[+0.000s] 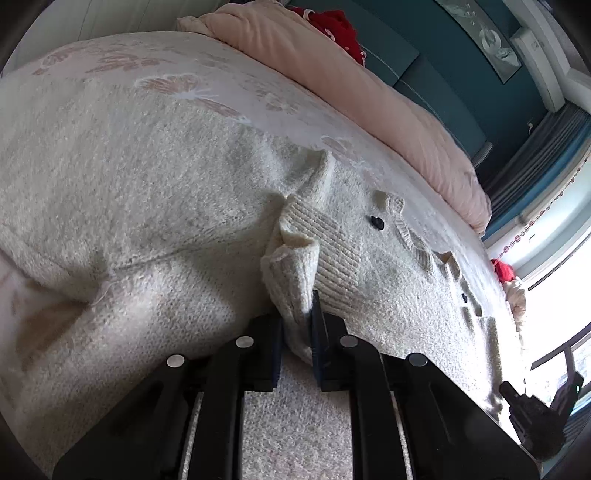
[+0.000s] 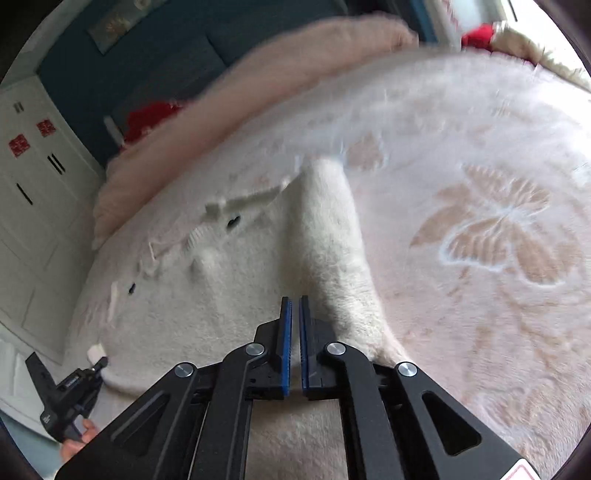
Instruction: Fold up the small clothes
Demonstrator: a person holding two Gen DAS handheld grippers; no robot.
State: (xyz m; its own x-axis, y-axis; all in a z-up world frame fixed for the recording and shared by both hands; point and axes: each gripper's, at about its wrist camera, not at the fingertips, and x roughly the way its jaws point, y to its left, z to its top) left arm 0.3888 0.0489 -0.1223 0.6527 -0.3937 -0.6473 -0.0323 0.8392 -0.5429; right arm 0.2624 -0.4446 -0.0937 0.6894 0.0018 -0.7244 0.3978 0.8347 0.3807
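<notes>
Left wrist view: our left hand-held gripper point(image 1: 297, 325) pinches the cream cardigan's point(image 1: 155, 192) ribbed cuff point(image 1: 317, 254), lifting the sleeve for folding across mid-bed point(image 2: 480, 229); our right hand-held gripper point(image 2: 294, 306) is closed, empty.

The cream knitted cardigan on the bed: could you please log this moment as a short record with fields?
garment: cream fuzzy knitted cardigan with black buttons, spread on the bed
surface: pale pink blanket with butterfly pattern
left claw: shut on the cardigan's ribbed cuff, sleeve end pulled over the body
right claw: shut, nothing between its blue pads
right sleeve: lying flat beside the body, extending away from the right claw
background: pink duvet, red cloth
</notes>
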